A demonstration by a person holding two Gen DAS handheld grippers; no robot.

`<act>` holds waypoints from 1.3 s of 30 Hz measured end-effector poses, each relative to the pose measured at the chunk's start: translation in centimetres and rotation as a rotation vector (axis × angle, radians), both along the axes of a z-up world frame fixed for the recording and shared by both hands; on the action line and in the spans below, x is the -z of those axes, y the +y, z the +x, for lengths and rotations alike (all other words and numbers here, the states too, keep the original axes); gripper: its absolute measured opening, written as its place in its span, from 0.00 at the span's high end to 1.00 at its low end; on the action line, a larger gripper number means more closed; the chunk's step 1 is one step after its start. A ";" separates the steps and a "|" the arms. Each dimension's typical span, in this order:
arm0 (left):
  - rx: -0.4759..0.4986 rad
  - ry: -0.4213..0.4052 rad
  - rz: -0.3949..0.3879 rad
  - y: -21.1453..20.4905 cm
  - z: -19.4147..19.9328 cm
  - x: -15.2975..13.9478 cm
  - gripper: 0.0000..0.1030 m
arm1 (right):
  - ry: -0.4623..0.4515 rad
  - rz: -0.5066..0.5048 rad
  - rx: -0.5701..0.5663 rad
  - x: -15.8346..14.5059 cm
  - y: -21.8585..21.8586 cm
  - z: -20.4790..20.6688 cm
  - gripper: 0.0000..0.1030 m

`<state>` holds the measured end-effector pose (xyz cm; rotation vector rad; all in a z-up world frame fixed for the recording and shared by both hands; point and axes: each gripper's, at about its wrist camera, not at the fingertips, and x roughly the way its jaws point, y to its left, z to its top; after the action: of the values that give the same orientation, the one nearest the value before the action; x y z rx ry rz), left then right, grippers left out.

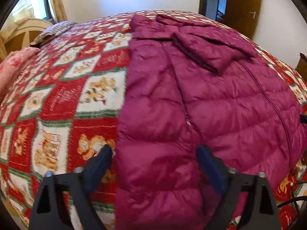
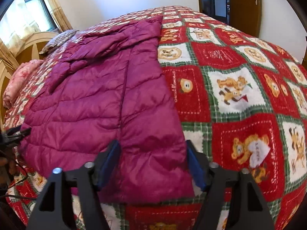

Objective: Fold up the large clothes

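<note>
A magenta quilted down jacket lies flat on the bed, zipper up, with a sleeve folded across its upper part. My left gripper stands open over the jacket's near left corner: its left finger is at the jacket's side edge and its right finger is over the fabric. In the right wrist view the same jacket fills the left half. My right gripper is open astride the near right corner by the hem, with the fabric between its blue pads.
A red, white and green bear-patterned quilt covers the bed. A striped pillow, pink bedding and a cream headboard are at the far left. A brown door stands behind. Black cables trail at the near left edge.
</note>
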<state>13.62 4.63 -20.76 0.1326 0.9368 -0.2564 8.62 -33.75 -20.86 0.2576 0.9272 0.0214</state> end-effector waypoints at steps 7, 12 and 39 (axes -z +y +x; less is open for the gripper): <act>0.074 -0.116 -0.021 -0.8 -2.4 -4.7 0.93 | -0.137 0.025 -0.053 -3.7 0.9 -1.9 0.91; 0.082 -0.223 -0.100 0.7 -4.4 -10.3 0.95 | -0.250 0.086 -0.046 -7.9 0.3 -4.5 0.92; -0.025 -0.248 -0.095 -0.8 16.6 -11.5 0.89 | -0.384 0.026 0.110 -11.6 -2.5 14.2 0.93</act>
<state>30.19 3.80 -9.30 0.0636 0.6788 -0.2546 22.83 -36.26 -9.26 0.3150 0.5302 -0.0183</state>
